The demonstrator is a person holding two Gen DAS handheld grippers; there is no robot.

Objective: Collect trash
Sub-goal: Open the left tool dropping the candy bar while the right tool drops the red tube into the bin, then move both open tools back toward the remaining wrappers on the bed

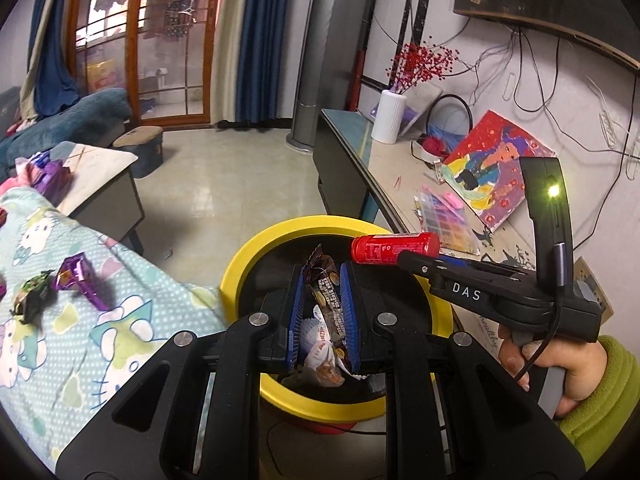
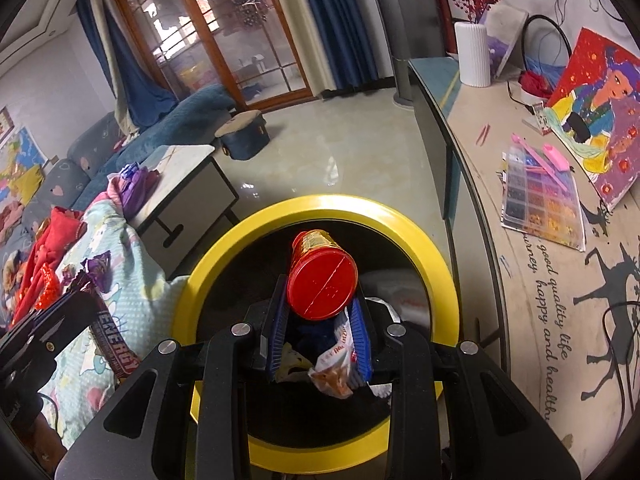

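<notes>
My left gripper (image 1: 322, 280) is shut on a brown snack wrapper (image 1: 326, 292) and holds it over the yellow-rimmed trash bin (image 1: 240, 264). My right gripper (image 2: 320, 312) is shut on a red can (image 2: 322, 280) over the same bin (image 2: 192, 280); the can also shows in the left wrist view (image 1: 394, 246), lying level over the bin's far rim. Inside the bin lies a white and orange packet (image 2: 338, 372). A purple wrapper (image 1: 78, 278) and a dark green wrapper (image 1: 34, 294) lie on the Hello Kitty blanket (image 1: 120, 320) to the left.
A long cabinet top (image 2: 540, 320) to the right carries a white vase (image 2: 472, 54), a painting (image 2: 600, 108) and a bead box (image 2: 540, 200). A low table (image 2: 192, 168) and blue sofa (image 2: 172, 120) stand at left. Tiled floor (image 2: 340, 152) lies beyond the bin.
</notes>
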